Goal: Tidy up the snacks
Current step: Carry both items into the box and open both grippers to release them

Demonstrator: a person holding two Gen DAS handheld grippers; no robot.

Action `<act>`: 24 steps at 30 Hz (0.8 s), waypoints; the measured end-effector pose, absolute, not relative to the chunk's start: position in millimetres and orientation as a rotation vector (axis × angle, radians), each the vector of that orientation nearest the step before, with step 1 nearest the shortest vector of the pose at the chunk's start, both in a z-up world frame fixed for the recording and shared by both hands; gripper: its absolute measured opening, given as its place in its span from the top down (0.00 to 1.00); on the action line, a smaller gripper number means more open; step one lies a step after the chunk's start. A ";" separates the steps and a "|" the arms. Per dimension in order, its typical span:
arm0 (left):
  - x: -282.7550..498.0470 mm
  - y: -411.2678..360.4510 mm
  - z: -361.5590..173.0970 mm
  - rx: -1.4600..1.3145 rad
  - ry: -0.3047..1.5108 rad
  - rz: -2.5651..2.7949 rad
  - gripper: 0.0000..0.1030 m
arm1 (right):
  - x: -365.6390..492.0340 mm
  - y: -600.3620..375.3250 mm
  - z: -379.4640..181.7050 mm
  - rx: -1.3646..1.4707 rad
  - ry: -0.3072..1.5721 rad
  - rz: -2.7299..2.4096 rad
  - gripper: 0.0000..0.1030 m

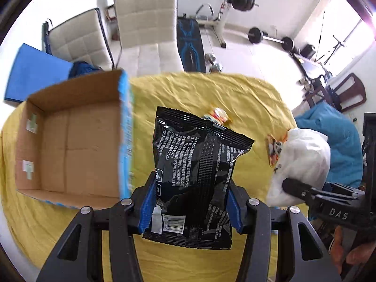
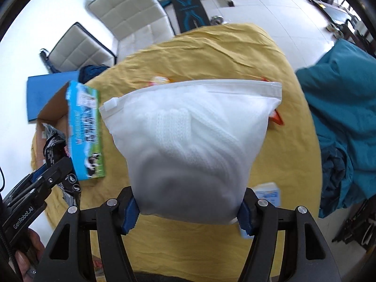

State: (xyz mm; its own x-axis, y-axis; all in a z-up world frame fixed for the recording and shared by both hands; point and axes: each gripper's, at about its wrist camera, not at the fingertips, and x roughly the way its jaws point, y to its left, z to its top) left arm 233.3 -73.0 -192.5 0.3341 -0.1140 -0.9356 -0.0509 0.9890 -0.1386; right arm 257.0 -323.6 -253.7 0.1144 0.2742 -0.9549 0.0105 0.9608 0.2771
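My left gripper (image 1: pixel 190 202) is shut on a black snack bag (image 1: pixel 199 174), held above the yellow cloth just right of the open cardboard box (image 1: pixel 70 141), whose brown floor is bare. My right gripper (image 2: pixel 188 209) is shut on a white zip bag (image 2: pixel 190 141) with something white and knitted inside, lifted over the table's middle. That white zip bag (image 1: pixel 303 164) and the right gripper's body show at the right of the left wrist view. The left gripper with the black bag (image 2: pixel 54 148) shows at the left of the right wrist view, beside the box (image 2: pixel 82 129).
A small colourful snack packet (image 1: pixel 219 115) lies on the yellow cloth (image 1: pixel 246 98) beyond the black bag, an orange packet (image 1: pixel 275 148) sits by the white bag, and a pale blue packet (image 2: pixel 269 193) lies near my right fingers. White chairs (image 1: pixel 145 30) stand behind the table; teal fabric (image 2: pixel 340 117) is piled at right.
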 end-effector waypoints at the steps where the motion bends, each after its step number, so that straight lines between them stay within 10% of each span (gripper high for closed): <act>1: 232.7 -65.7 -188.4 -0.146 1.223 -0.037 0.52 | 257.5 -310.6 -247.5 0.231 1.442 0.206 0.33; 24: 278.6 162.6 -200.4 -0.280 1.238 0.009 0.52 | 311.5 -4.0 -220.0 0.108 1.429 0.332 0.33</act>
State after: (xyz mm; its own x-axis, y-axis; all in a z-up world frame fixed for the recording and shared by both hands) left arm 278.6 162.6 -200.4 0.3309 -0.1441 -0.9326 -0.1582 0.9658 -0.2054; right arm 311.5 -4.0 -220.0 0.1047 0.2890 -0.9516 -0.1608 0.9492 0.2705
